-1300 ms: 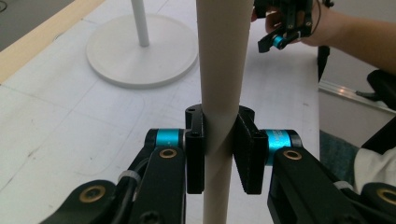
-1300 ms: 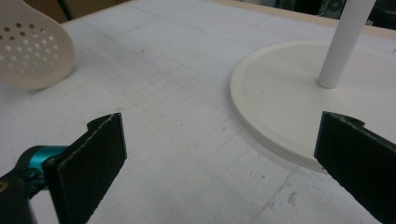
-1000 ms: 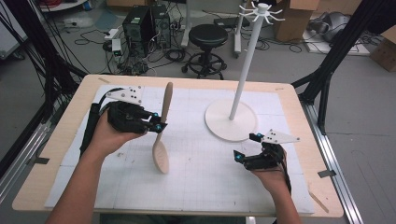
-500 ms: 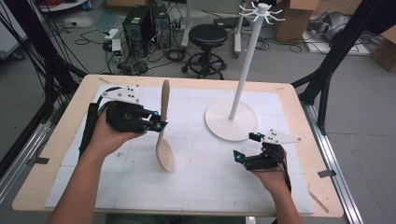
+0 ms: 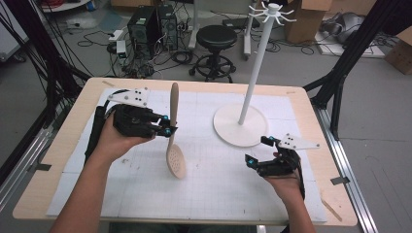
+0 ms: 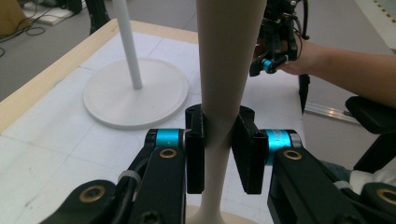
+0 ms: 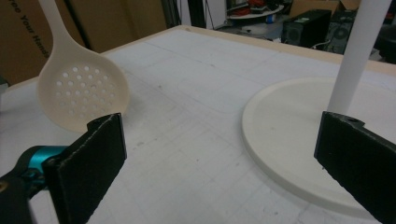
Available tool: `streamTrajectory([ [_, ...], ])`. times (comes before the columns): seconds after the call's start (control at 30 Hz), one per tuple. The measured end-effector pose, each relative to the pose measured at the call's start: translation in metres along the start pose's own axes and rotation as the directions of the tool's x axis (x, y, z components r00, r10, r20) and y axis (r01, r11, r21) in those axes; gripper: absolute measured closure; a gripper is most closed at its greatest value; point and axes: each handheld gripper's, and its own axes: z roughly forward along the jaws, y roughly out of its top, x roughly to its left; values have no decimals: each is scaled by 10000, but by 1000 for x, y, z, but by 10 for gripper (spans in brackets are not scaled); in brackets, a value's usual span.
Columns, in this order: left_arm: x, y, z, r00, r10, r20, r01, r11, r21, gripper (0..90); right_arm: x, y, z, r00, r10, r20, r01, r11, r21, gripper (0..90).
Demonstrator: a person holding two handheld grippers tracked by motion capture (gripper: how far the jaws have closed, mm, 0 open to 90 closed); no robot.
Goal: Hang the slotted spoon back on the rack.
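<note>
1. The white grid-marked mat on the pale wooden table carries a white hook stand with a round base and tall pole, at about 1 o'clock from the mat's middle; its hooks hang bare, so hanging seems to lie ahead.
2. The beige plastic skimmer spoon with a perforated bowl is lifted, handle up, bowl end low near the mat at 9 o'clock of the stand base. Picking up looks done; carrying to the hooks is left.
3. The left gripper is clamped on the spoon's handle.
4. The right gripper, at 5 o'clock, has jaws wide apart, holding nothing.
5. Cardboard in the right gripper view bears partial print, seemingly "Your Hands".
</note>
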Motion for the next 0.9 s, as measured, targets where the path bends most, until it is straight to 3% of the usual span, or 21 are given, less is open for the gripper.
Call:
streamTrajectory([
  [0.3,-6,14,11,9991,332,256,-335,9994,125,759,4,34,-1,9973,-351,-641,300,9964,-791,9],
  [0.53,-10,26,24,9973,569,459,-581,9980,265,758,10,59,-4,9927,-666,-1010,559,9929,-1054,9],
  [0.8,-16,39,40,9943,824,678,-846,9960,300,758,24,98,0,9761,-1166,-1833,857,9820,-1685,10],
  [0.9,-18,41,45,9932,905,733,-930,9952,317,758,31,111,1,9713,-1654,-1707,1350,9750,-1768,10],
])
